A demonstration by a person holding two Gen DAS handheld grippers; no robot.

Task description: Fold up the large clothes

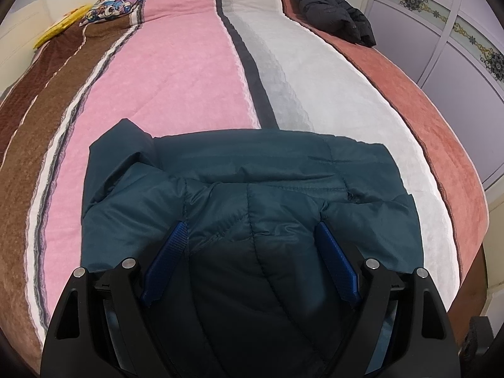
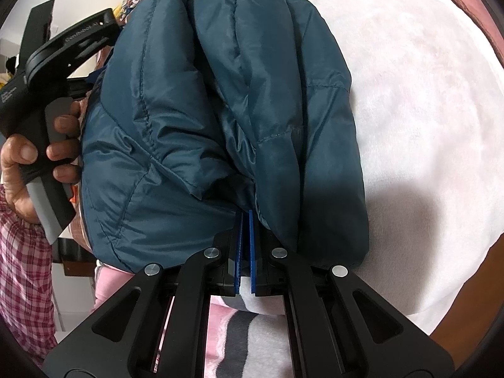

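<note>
Left gripper (image 1: 249,236): fingers spread wide, grasping nothing, resting over the near part of the teal jacket (image 1: 252,176), which lies part-folded on the bed (image 1: 189,72). Right gripper (image 2: 245,220): clenched on the jacket's edge. Judged mid-fold; next, carry that edge across the jacket.

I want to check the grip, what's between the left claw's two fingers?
Teal puffer jacket fabric fills the gap between the left claw's wide-open fingers, over the striped blanket. That shows in the left wrist view.
</note>
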